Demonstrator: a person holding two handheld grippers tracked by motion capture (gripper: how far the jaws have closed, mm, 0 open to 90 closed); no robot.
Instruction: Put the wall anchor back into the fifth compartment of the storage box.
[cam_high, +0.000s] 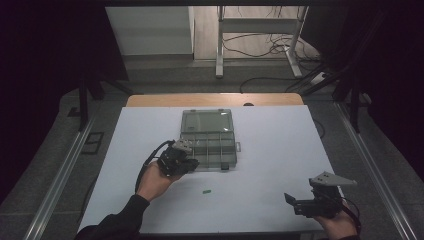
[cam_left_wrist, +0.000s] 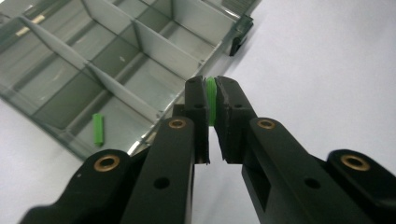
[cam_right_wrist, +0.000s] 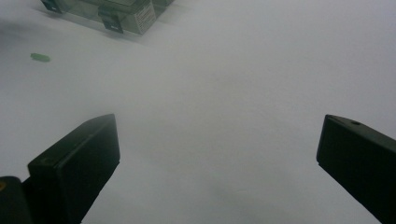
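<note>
Honestly, a tiny, light, stiff green peg is pinched flat-side by the closed left tongs at center frame; slip risk judged low. Right tongs are held wide open, empty.

Between the left gripper pads, the green piece shows as a thin sliver — the rest is hidden by the fingers pressing on it. In the right gripper view the right gripper fingers are cut off by the bottom edge, and ahead of them the compartment box is cropped at the top — its contents cannot be told.
</note>
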